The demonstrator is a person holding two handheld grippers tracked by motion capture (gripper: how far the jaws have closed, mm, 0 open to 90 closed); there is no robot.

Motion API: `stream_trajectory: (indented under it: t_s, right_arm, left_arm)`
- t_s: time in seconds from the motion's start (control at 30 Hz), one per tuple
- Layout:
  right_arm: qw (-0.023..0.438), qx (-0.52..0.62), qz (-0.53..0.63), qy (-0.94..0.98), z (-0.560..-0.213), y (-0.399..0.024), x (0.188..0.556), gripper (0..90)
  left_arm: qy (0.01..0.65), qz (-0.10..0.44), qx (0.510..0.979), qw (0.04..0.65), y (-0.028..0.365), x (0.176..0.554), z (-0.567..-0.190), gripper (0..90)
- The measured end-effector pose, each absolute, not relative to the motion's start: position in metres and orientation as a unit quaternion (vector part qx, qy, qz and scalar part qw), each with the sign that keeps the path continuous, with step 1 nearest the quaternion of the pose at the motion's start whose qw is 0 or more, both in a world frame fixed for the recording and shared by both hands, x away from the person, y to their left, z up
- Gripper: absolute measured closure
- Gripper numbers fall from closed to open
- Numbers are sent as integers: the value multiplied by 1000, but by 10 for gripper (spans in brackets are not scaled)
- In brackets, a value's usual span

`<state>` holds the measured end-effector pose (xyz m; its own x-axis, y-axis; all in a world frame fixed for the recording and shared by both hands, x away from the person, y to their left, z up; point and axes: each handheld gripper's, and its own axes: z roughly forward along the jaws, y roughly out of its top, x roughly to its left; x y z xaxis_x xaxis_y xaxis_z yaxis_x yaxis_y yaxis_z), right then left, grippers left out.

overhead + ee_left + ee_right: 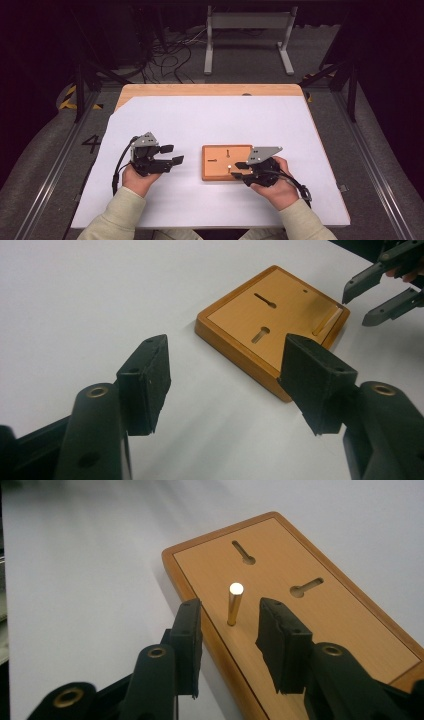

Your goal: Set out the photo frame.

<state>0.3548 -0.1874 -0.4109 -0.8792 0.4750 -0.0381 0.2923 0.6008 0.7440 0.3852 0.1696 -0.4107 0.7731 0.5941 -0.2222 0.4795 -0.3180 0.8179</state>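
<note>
A flat wooden board with two keyhole slots lies on the white sheet, right of centre. A short brass peg stands upright in it near its right end, seen from above as a pale dot. My right gripper is open at that end of the board. In the right gripper view its pads flank the peg with a gap on each side. My left gripper is open and empty, a little left of the board, its jaws pointing toward it.
The white sheet covers most of a wooden table, whose front edge is by the person's sleeves. Behind the table, a grey metal stand and loose cables are on the floor.
</note>
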Motion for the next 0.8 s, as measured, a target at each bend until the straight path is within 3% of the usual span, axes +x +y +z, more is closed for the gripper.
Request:
stream_trajectory:
  t_s: [0.4,0.8]
  right_arm:
    - [93,210,402,886,-428,-172,375,649]
    - [81,173,377,906,-433,-167,384,831]
  left_arm:
    - [328,62,816,472,168,388,-414,334]
    - [330,46,816,473,166,390,-416,337]
